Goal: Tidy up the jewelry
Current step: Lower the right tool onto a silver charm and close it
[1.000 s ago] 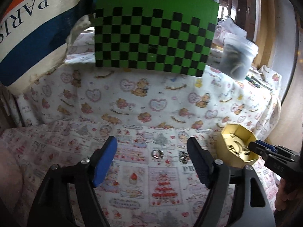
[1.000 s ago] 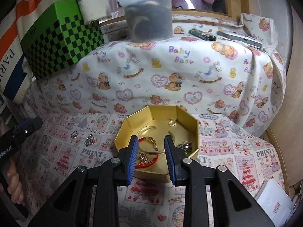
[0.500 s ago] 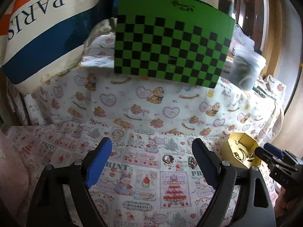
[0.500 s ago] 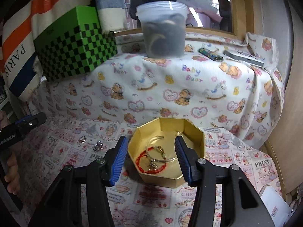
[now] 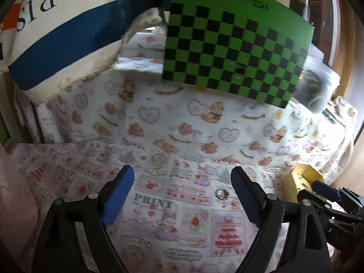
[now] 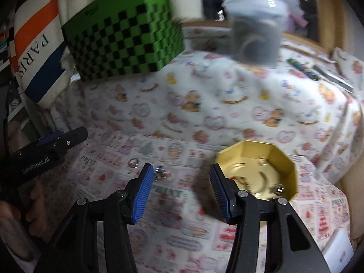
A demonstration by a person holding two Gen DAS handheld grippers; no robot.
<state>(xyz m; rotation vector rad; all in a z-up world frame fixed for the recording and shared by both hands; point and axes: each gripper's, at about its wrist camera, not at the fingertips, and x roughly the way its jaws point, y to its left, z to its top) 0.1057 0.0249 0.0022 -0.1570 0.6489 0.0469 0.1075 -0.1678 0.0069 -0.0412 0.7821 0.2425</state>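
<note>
Here, ring [image 5: 222, 194] seemingly lies flat.

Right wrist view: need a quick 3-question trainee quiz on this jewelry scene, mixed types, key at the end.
1. True or false: the right gripper is clamped on a bracelet.
2. Which pieces lie loose on the printed cloth, outside the gold octagonal box?
A. a ring and a small silver cluster
B. a watch and a comb
C. nothing at all
3. Fill in: the clear lidded tub stands to the ____ of the green checkered box in this view.

Key: 1 false, its jaws stand apart with nothing between them. 2 A. 3 right.
</note>
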